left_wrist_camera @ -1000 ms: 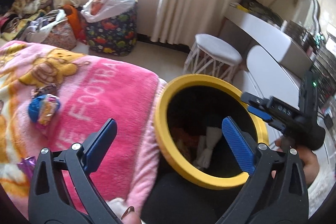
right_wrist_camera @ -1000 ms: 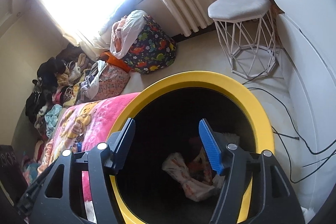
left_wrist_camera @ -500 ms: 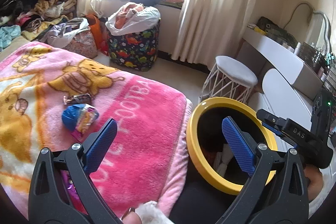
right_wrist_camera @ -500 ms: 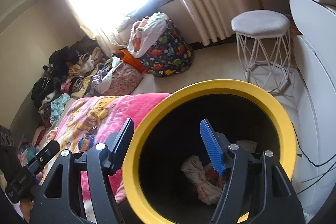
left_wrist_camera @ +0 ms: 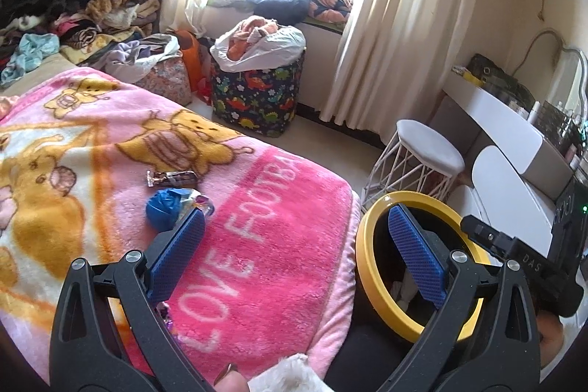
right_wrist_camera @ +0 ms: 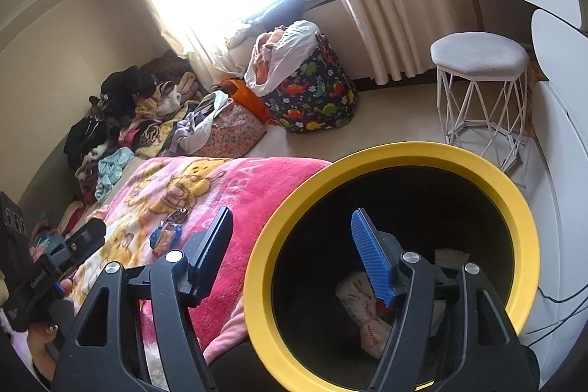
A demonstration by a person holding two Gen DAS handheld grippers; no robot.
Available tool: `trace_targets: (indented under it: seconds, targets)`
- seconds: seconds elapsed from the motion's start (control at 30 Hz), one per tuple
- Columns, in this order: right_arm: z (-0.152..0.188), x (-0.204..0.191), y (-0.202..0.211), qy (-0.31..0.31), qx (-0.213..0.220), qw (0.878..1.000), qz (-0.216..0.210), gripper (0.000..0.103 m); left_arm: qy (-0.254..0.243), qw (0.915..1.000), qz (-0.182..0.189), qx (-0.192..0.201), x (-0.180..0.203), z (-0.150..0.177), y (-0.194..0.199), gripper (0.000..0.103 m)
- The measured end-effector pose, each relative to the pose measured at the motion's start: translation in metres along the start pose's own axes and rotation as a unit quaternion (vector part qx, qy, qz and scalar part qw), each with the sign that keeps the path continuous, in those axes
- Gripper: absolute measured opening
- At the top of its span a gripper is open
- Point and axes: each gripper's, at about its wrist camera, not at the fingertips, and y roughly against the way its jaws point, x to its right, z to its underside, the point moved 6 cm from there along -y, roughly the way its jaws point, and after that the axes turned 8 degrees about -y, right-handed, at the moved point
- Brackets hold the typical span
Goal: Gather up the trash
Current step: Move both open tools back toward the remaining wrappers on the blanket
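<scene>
A yellow-rimmed black bin (left_wrist_camera: 371, 267) stands at the bed's right edge; in the right wrist view the bin (right_wrist_camera: 514, 208) holds crumpled wrappers (right_wrist_camera: 358, 296). On the pink blanket (left_wrist_camera: 279, 259) lie a blue crumpled wrapper (left_wrist_camera: 163, 210) and a dark snack wrapper (left_wrist_camera: 172, 178); both show small in the right wrist view, the blue one (right_wrist_camera: 165, 234). My left gripper (left_wrist_camera: 294, 252) is open and empty above the blanket, its left finger near the blue wrapper. My right gripper (right_wrist_camera: 290, 248) is open and empty, straddling the bin's rim.
A white stool (left_wrist_camera: 428, 149) stands behind the bin, a dinosaur-print laundry bag (left_wrist_camera: 261, 98) by the curtain, a white desk (left_wrist_camera: 514, 127) on the right. Piles of clothes (left_wrist_camera: 73, 13) lie at the far left. A purple wrapper (left_wrist_camera: 165, 315) peeks out under my left gripper.
My left gripper has swung left, from over the bin to over the blanket; the wrappers now sit nearer its left finger. My right gripper has pulled back and left, off the bin's centre.
</scene>
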Motion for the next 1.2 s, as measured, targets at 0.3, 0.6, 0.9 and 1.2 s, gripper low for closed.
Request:
trace_targets:
  seconds: [0.3,0.6,0.9,1.2]
  targets:
    - [0.009,-0.025,-0.005,0.026,-0.011,1.000,-0.013,0.065,0.018,0.9997,-0.012,0.011,-0.020,0.000,0.009,0.092]
    - [0.019,-0.055,-0.017,0.053,-0.034,0.998,-0.030,0.066,0.030,0.9990,-0.028,0.015,-0.044,0.002,0.013,0.092]
    - [0.025,-0.080,-0.029,0.073,-0.049,0.995,-0.040,0.066,0.038,0.9982,-0.044,0.015,-0.069,0.009,0.017,0.092]
    - [0.029,-0.103,-0.046,0.091,-0.063,0.993,-0.049,0.066,0.052,0.9969,-0.060,0.007,-0.093,0.019,0.020,0.092]
